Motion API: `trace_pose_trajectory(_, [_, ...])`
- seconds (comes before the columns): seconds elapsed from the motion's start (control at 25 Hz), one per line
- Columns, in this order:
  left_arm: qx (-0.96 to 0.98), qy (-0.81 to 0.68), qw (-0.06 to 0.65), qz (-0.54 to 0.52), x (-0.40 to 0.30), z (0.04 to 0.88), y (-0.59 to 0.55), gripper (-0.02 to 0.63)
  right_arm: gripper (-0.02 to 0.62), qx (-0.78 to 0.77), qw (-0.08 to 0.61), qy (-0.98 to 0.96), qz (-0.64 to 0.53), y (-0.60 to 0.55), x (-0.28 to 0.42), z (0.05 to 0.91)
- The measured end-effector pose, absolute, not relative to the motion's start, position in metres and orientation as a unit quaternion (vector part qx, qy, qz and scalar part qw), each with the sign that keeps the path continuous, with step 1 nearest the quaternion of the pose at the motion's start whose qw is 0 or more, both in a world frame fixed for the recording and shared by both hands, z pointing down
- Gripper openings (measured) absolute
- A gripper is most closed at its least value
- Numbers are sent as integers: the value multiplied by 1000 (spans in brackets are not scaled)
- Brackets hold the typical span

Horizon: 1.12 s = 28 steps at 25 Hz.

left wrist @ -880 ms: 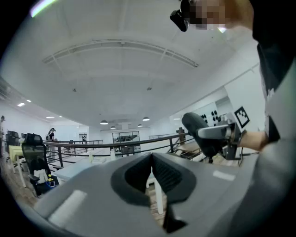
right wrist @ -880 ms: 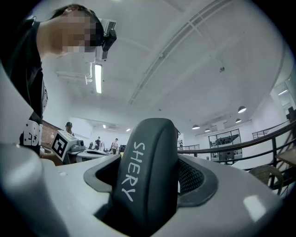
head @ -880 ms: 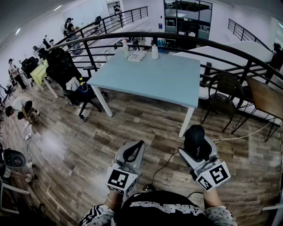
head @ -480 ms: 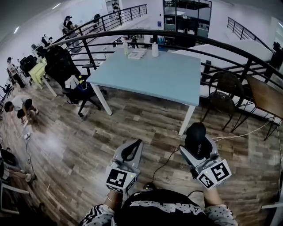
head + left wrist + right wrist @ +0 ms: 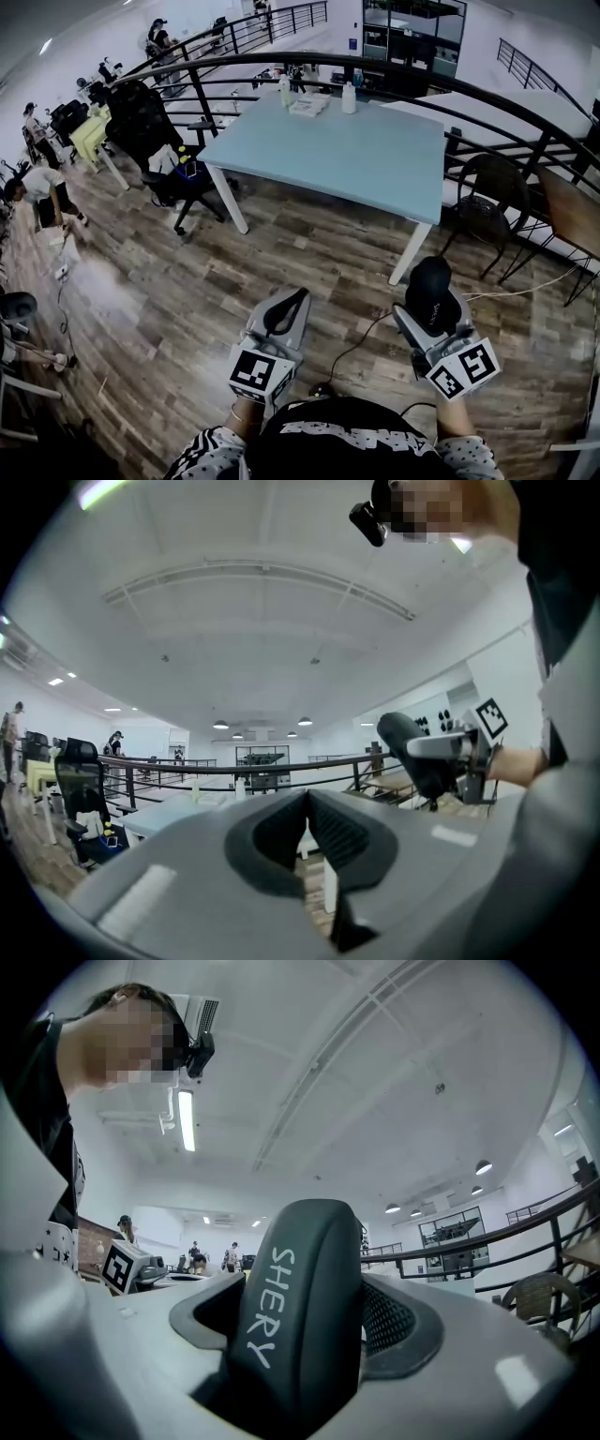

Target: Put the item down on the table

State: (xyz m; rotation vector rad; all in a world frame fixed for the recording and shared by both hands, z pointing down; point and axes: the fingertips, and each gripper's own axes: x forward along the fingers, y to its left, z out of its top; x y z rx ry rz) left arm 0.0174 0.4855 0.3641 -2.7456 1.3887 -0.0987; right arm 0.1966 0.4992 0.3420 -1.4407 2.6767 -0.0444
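Note:
A black rounded item [image 5: 429, 281] with white lettering [image 5: 300, 1307] sits between the jaws of my right gripper [image 5: 432, 300], which is shut on it. It is held above the wooden floor, short of the near right leg of the light blue table [image 5: 356, 159]. In the right gripper view the item fills the gap of the right gripper [image 5: 305, 1330]. My left gripper [image 5: 297, 300] is beside it on the left, jaws shut and empty [image 5: 307, 803]. The left gripper view also shows the item [image 5: 412, 757] at right.
Two bottles [image 5: 349, 97] and papers [image 5: 309, 106] stand at the table's far edge. A black office chair [image 5: 141, 122] is left of the table, a dark chair [image 5: 487, 202] and a brown table [image 5: 572, 206] right. A curved railing [image 5: 375, 70] runs behind. A cable [image 5: 356, 342] crosses the floor. People [image 5: 37, 187] are far left.
The head view has shifted: the table and both grippers sit slightly further right and lower in the picture. The right gripper's hold on the black item is unchanged.

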Motion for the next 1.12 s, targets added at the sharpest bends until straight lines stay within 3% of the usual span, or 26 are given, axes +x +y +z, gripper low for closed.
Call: trace_pose_trajectory(1.12, [-895, 446, 14, -20, -36, 381, 439, 0, 376, -490, 27, 871, -21, 458, 153, 352])
